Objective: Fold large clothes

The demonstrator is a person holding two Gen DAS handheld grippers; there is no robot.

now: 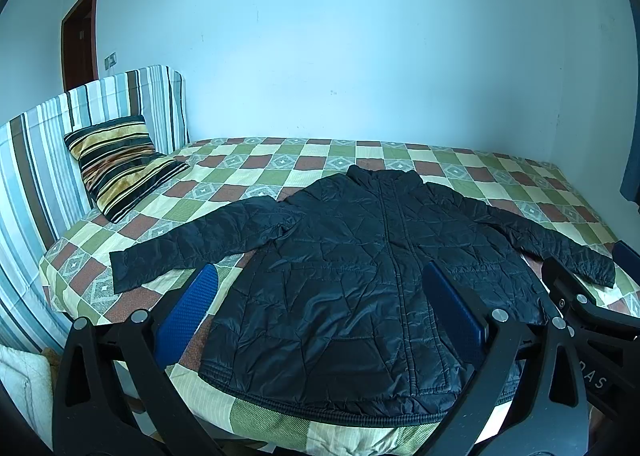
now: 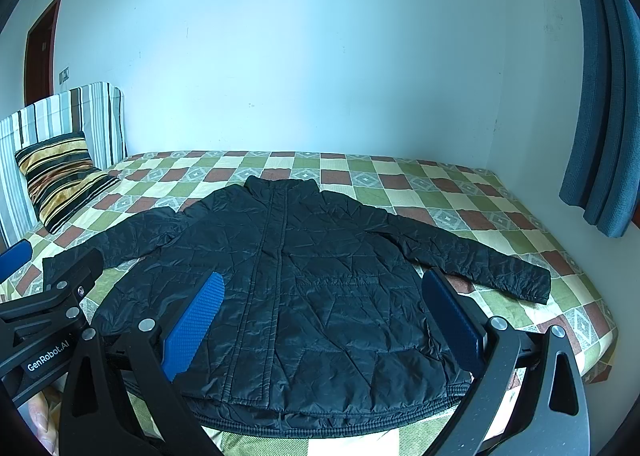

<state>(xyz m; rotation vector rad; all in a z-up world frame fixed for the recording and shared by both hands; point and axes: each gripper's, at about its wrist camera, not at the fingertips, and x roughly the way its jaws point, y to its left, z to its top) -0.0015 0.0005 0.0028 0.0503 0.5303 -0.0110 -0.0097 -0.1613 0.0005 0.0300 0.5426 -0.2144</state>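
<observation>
Black quilted jacket [image 1: 360, 268] lies spread flat on the checked bed [image 1: 248, 176]; left hand-held gripper [image 1: 324, 288] and right hand-held gripper [image 2: 324, 292] hover released above its hem.

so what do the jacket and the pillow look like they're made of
The jacket looks like thin synthetic shell, nylon or polyester, with light padding: it has a crinkly sheen and stitched quilt lines. The pillow looks like a soft plush or velvety fabric, judging by the blurred, slightly glossy stripes, though that is less certain.

Black quilted jacket [image 1: 360, 256] lies flat, sleeves spread, front up.
</observation>
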